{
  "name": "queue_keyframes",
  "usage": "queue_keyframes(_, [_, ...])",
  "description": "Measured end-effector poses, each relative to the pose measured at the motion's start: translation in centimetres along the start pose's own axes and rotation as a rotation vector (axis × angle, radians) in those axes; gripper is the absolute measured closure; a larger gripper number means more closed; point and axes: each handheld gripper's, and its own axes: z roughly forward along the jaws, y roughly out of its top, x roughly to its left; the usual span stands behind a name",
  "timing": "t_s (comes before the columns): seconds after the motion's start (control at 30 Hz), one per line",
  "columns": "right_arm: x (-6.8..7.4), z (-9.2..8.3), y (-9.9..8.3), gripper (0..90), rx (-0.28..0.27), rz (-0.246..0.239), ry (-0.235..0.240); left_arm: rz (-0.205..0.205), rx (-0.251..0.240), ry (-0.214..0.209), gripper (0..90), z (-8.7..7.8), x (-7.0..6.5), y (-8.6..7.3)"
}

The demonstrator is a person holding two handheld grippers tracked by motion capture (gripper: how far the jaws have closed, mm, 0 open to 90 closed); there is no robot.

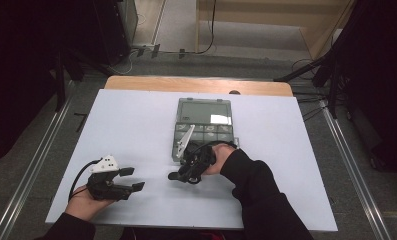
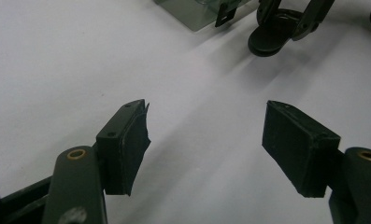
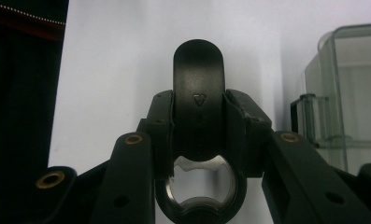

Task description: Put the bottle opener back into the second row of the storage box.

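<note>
My right gripper (image 1: 185, 171) is shut on a black bottle opener (image 3: 198, 88). Its rounded handle sticks out past the jaws, and the metal opening ring sits behind them. In the high view the bottle opener (image 1: 174, 176) points left, just above the white sheet, near the front edge of a clear grey box (image 1: 204, 120). My left gripper (image 1: 136, 178) lies low at the front left, open, with nothing between its pads (image 2: 127, 140). The left gripper view also shows the bottle opener (image 2: 269, 39) held in the other gripper's jaws further off.
The table is covered by a white sheet (image 1: 131, 125). The clear grey box lies open at the middle, and a white strip (image 1: 185, 140) leans across its compartments. A wooden table edge (image 1: 196, 84) shows at the back. Dark stands and cables surround the table.
</note>
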Motion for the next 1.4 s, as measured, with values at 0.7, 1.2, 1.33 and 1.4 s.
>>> queue_keyframes(0.7, [0.5,-3.2,-2.5,65.4,-0.07,0.08,-0.044,0.006,0.002,-0.006,31.2,0.2,-0.1,0.1])
queue_keyframes(1.2, [0.8,-6.0,-3.7,65.4,-0.127,0.084,-0.099,0.005,0.005,-0.012,31.3,0.5,-0.1,0.2])
queue_keyframes(1.33, [0.7,-6.5,-4.0,65.4,-0.128,0.101,-0.117,0.008,0.007,-0.013,31.3,0.6,-0.2,0.2])
queue_keyframes(1.4, [0.5,-6.7,-4.1,65.4,-0.134,0.103,-0.132,0.009,0.008,-0.011,31.3,0.6,-0.2,0.2])
